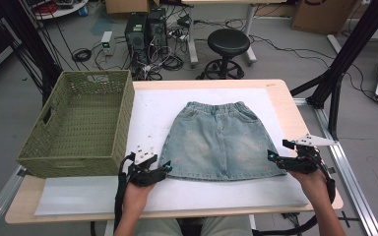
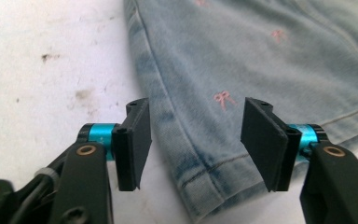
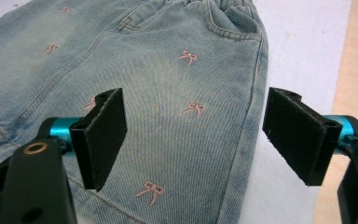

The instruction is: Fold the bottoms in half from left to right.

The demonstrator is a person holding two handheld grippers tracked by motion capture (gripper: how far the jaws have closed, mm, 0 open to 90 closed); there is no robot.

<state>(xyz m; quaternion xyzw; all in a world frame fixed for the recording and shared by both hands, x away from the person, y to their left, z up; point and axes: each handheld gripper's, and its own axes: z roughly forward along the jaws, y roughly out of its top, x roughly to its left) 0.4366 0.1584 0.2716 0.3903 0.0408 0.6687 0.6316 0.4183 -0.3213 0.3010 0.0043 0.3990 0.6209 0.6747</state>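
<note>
Probably a lab: computer towers, floor cables, rig frame.

High cam overhead facing fwd, tool cams close, sharing skirt

Denim skirt, pale blue w/ pink bows, flat on white mat, waistband far side

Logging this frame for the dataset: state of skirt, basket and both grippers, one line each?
denim skirt: flat, unfolded, waistband at the far side.
wicker basket: upright, empty, left of the skirt.
left gripper: open, jaws straddling the skirt's near left hem corner.
right gripper: open, jaws over the skirt's right edge.
</note>
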